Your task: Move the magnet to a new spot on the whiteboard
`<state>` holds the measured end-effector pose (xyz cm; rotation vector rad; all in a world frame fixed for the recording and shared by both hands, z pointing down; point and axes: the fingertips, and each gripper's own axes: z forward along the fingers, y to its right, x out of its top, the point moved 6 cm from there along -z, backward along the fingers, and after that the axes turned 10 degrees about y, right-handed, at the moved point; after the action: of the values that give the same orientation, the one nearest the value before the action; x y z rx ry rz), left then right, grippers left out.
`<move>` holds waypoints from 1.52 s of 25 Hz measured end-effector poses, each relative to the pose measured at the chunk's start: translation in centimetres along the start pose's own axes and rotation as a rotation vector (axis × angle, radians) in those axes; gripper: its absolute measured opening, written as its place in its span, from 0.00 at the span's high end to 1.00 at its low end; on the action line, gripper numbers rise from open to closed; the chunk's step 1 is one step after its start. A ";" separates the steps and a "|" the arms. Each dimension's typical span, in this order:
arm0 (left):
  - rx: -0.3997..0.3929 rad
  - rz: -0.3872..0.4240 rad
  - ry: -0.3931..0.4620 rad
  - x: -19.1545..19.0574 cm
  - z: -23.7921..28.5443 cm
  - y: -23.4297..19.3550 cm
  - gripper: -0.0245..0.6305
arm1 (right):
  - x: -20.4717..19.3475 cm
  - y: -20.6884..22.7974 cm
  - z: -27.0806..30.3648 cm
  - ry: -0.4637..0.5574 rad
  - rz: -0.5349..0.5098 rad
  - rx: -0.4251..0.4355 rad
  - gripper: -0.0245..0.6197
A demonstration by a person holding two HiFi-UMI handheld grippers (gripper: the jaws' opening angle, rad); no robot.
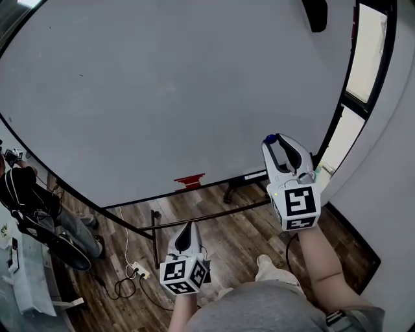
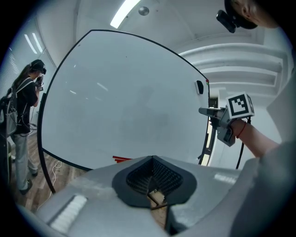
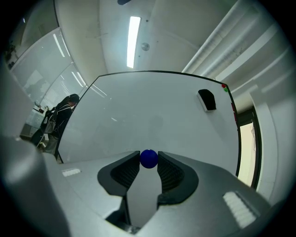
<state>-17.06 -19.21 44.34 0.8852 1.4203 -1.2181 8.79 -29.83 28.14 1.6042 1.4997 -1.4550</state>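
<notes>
The whiteboard fills most of the head view and stands bare in front of me. A small blue round magnet sits pinched between the tips of my right gripper, which is shut on it. In the head view that gripper holds the magnet in front of the board's lower right part; whether it touches the board I cannot tell. My left gripper hangs lower, below the board's bottom edge, its jaws shut with nothing between them. The left gripper view shows the right gripper near the board's right edge.
A black eraser clings to the board's upper right corner. A red strip lies on the bottom rail. A person stands at the left by the board's stand. Cables and a power strip lie on the wooden floor.
</notes>
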 end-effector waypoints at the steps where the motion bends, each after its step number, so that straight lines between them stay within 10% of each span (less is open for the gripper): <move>1: -0.004 0.001 0.001 0.1 0.8 0.7 0.96 | -0.2 0.9 0.3 0.000 -0.001 0.000 0.77; 38: 0.101 -0.001 0.009 -2.9 15.6 9.6 0.96 | -6.9 14.5 10.7 0.054 -0.065 0.088 0.77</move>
<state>-3.75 -32.00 45.60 0.9598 1.3759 -1.2968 19.51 -45.82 26.91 1.6734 1.5506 -1.5442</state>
